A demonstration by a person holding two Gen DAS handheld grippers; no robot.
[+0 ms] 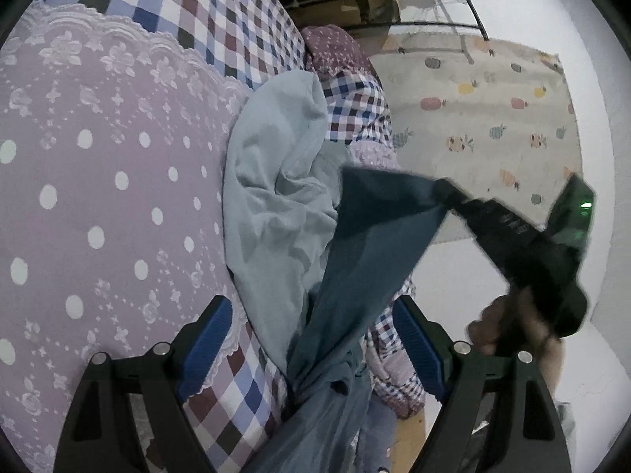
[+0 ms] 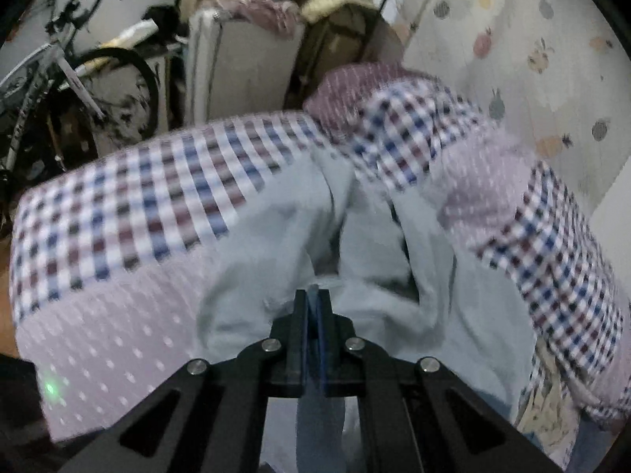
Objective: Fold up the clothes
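- right gripper point(image 2: 313, 295) is clamped on a corner of the dark blue cloth garment point(image 1: 374, 228); fabric's pinched right between its fingertips
- left gripper point(image 1: 315, 339) is spread wide; that garment hangs between its blue pads point(image 1: 209, 339), ungripped

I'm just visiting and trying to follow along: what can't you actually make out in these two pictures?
- Dark blue garment: its lower part runs off the bottom edge of the left wrist view, so its type is unclear.
- Light blue garment: motion blur in the right wrist view hides its shape.
- Right gripper: shut on a sliver of cloth; the rest lies under it.
- Left gripper: open; whether its pads touch cloth is unclear.
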